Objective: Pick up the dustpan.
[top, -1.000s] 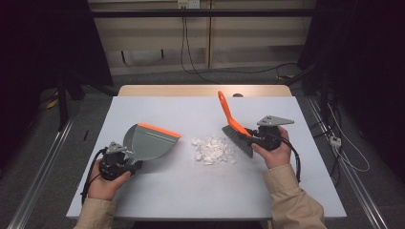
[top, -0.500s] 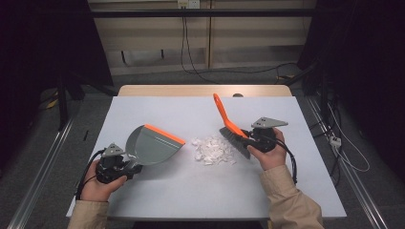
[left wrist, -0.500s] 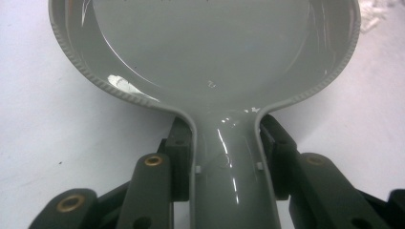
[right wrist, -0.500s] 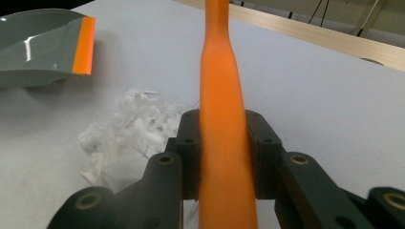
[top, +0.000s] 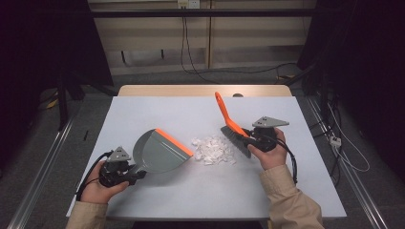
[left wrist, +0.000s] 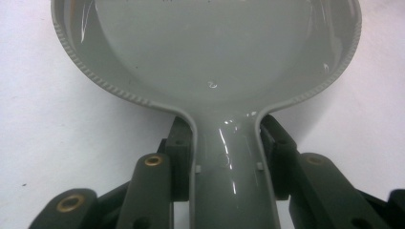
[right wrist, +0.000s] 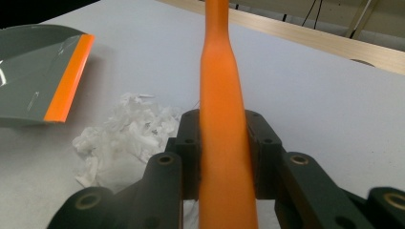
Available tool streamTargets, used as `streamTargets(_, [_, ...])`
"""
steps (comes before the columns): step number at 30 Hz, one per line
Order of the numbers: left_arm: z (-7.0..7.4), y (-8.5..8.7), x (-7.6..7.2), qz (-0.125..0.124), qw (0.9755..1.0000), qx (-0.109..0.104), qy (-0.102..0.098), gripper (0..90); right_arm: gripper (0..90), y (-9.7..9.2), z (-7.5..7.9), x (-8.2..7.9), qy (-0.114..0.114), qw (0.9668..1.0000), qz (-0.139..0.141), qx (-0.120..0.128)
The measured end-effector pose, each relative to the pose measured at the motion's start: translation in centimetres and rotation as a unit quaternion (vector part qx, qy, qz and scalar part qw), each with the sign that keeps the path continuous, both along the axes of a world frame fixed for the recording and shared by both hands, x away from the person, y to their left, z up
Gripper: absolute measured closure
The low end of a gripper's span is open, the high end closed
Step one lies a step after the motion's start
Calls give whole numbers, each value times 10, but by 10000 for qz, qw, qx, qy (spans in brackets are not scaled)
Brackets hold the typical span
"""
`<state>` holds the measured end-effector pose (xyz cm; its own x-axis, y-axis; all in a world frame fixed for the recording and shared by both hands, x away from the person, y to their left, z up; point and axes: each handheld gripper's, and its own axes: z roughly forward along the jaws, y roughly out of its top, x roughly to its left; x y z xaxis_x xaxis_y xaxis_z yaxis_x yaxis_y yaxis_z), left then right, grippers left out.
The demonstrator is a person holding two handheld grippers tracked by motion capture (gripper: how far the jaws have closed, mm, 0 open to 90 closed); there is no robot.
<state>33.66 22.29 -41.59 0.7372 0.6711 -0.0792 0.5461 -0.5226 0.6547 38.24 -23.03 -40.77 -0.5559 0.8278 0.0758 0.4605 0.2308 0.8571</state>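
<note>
Dustpan (top: 157,152), grey with an orange front lip, lying low on the worktop (top: 157,114) at lower left of the high view, lip turned toward the paper scraps (top: 213,150) at frame centre and just short of them. Clamped by its narrow handle in the left tongs (left wrist: 228,160), pads pressed against both sides of the stem in the left gripper view. Left hand (top: 101,183) wrapped round the tool from below, forearm entering at the bottom edge.

Brush (top: 231,125) right of the scraps, grey bristles down beside the heap, orange handle slanting up toward the top of the frame. Gripped by the right tongs (right wrist: 223,148), shut tight on the handle. Right hand (top: 268,151) curled round that tool, sleeve rising from lower right.

Pale grey worktop with a wooden far edge; dim room beyond, cables along the floor and wall.
</note>
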Motion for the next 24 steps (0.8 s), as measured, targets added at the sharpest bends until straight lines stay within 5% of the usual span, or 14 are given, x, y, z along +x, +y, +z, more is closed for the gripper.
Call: streamTargets(24, [-4, -7, -3, -494, 9986, 120, 145, 635, 717, -2, -2, 3, 5, 9999, -149, 41])
